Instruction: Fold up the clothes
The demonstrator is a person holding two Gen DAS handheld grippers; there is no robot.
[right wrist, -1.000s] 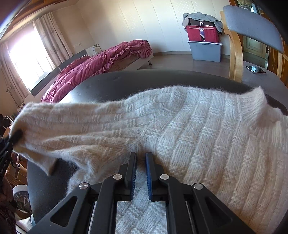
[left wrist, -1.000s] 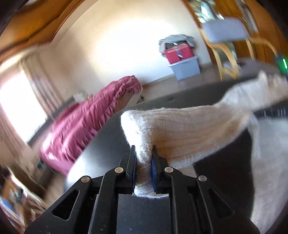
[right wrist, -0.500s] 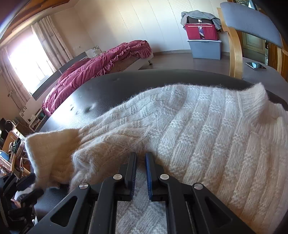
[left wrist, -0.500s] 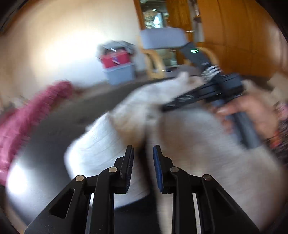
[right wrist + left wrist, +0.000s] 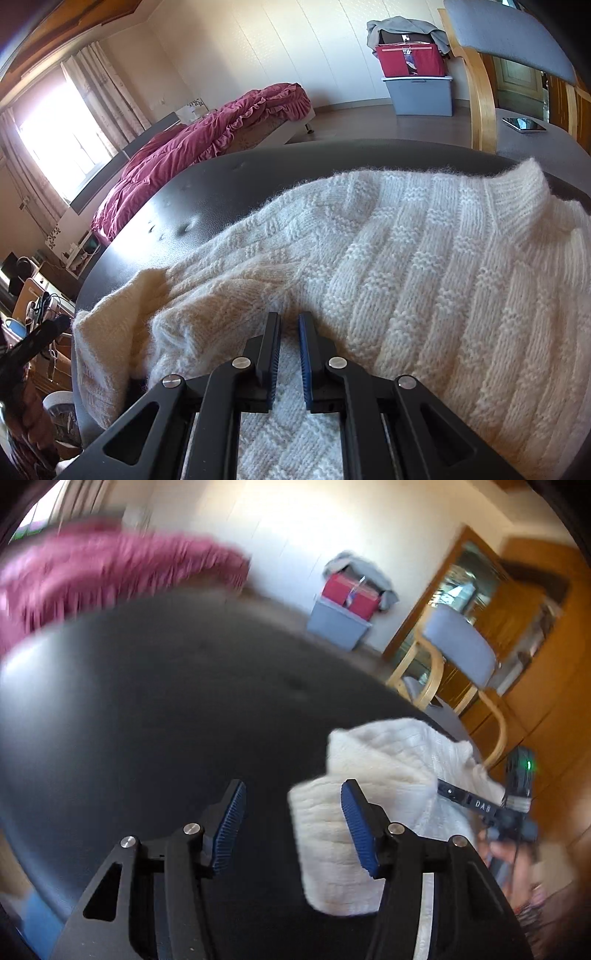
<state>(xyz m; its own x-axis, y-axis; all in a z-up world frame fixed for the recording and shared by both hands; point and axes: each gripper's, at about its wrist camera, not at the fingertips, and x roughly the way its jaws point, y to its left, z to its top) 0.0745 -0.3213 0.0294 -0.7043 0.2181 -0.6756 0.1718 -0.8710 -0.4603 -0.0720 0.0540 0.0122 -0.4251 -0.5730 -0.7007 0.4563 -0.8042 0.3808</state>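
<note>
My left gripper (image 5: 291,823) is opening, empty; my right gripper (image 5: 289,352), pinched closed, pins the fluffy cream knitted sweater (image 5: 424,258) flat.

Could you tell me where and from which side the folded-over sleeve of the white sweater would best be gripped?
Probably at the ribbed cuff, the sleeve's free end. It lies bunched at the sweater edge nearest the table rim, so coming in from that open left side, jaws straddling the cuff's thickness, looks easiest.
</note>
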